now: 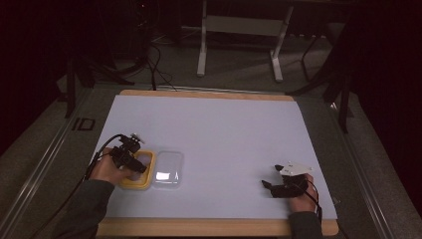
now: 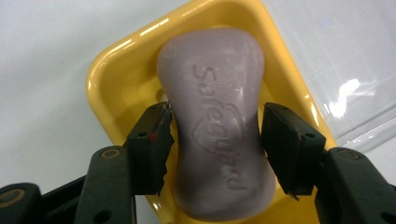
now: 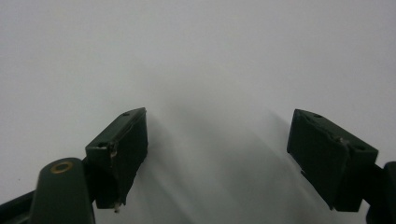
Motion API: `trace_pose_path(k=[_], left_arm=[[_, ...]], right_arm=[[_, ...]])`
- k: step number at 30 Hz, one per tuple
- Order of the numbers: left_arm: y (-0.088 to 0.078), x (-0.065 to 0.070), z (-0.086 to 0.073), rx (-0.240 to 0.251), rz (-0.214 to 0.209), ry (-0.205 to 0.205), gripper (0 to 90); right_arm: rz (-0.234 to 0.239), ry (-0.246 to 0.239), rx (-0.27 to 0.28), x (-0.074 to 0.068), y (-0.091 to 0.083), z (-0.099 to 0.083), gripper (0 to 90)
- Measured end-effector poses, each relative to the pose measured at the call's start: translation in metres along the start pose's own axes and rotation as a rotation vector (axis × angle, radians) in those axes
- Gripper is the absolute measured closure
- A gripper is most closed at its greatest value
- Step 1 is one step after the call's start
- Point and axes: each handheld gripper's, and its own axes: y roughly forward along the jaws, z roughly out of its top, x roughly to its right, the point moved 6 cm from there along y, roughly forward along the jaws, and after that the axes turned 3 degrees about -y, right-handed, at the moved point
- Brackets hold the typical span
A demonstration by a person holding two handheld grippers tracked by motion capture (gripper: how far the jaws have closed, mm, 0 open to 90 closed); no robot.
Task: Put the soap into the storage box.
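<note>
A pale purple soap bar (image 2: 212, 140) stamped "Safeguard" lies lengthwise in a yellow soap dish (image 2: 116, 88). My left gripper (image 2: 215, 121) straddles the bar's narrow waist, both black pads pressed against its sides. In the high view that gripper (image 1: 137, 167) is over the dish (image 1: 133, 185) at the mat's front left. A clear plastic lid (image 1: 168, 169) lies flat just right of the dish. My right gripper (image 1: 271, 176) rests near the front right of the mat, open, with nothing but white surface between its jaws (image 3: 217, 135).
A white mat (image 1: 214, 129) covers the wooden table top, whose edge (image 1: 199, 226) runs along the front. Beyond the far edge is grey floor with a white table frame (image 1: 239, 30) and loose cables (image 1: 157, 64).
</note>
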Motion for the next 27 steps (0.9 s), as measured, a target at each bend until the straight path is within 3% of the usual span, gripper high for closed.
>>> trace_pose_path(k=[7, 14, 22, 27], left_arm=[[-0.011, 0.0, 0.003, 0.068, -0.005, -0.001, 34.9], [-0.022, 0.002, 0.01, 0.161, -0.014, 0.013, 35.5], [-0.025, 0.008, 0.017, 0.276, 0.004, 0.06, 34.9], [-0.019, 0.013, 0.02, 0.314, 0.031, 0.085, 33.6]], right_arm=[[0.0, -0.001, 0.0, 0.0, 0.0, 0.0, 20.0], [0.0, -0.001, 0.0, 0.0, 0.0, 0.0, 19.9], [0.004, 0.004, 0.006, 0.0, 0.0, 0.0, 20.0], [0.003, 0.004, 0.008, 0.001, 0.0, 0.0, 20.0]])
